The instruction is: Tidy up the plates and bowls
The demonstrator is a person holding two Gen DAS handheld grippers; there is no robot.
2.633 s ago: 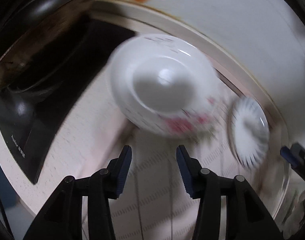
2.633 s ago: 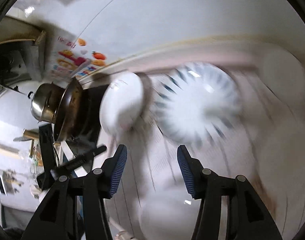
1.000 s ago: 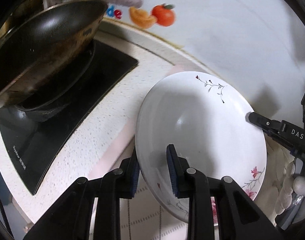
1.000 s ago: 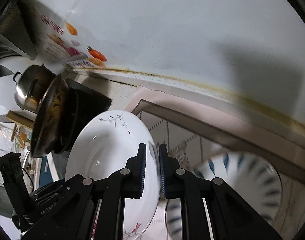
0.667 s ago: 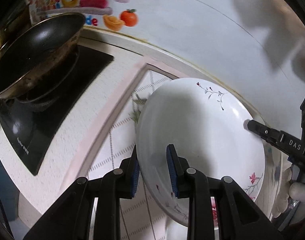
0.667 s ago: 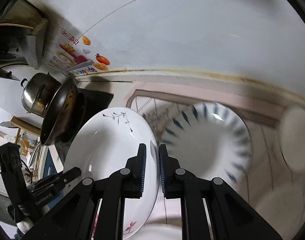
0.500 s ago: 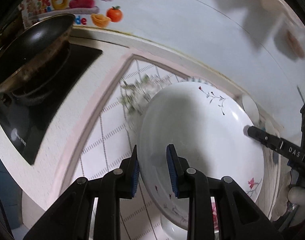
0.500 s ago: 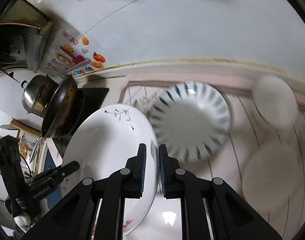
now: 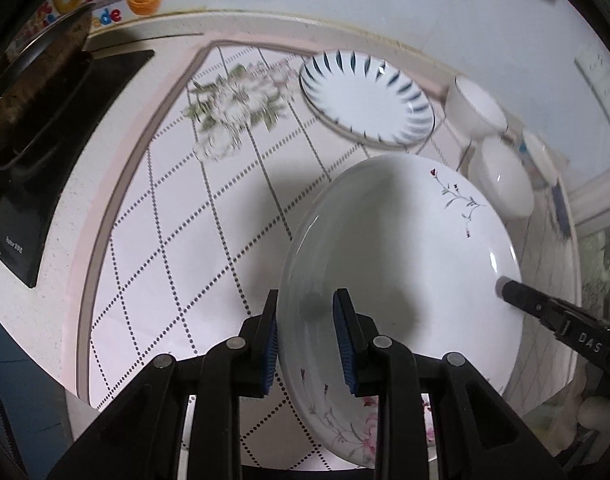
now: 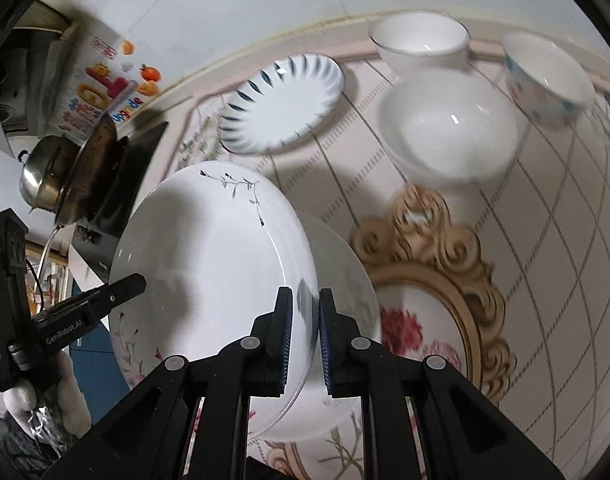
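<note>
A large white plate with a floral rim (image 9: 405,264) is held in the air between both grippers; it also shows in the right wrist view (image 10: 209,264). My left gripper (image 9: 307,334) is shut on its near left rim. My right gripper (image 10: 305,320) is shut on its right rim. A blue-striped plate (image 9: 365,104) lies on the mat behind, also seen in the right wrist view (image 10: 283,102). Three white bowls (image 10: 449,128) stand at the back right. Another white plate (image 10: 345,280) lies under the held one.
A black induction hob (image 9: 57,152) with a dark wok (image 9: 37,60) is at the left. A steel pot (image 10: 41,176) stands behind it. The patterned mat (image 9: 177,216) covers the counter. A wall runs along the back.
Both grippers have carried the floral plate to the right, away from the hob. The striped plate and the bowls have come into view behind it.
</note>
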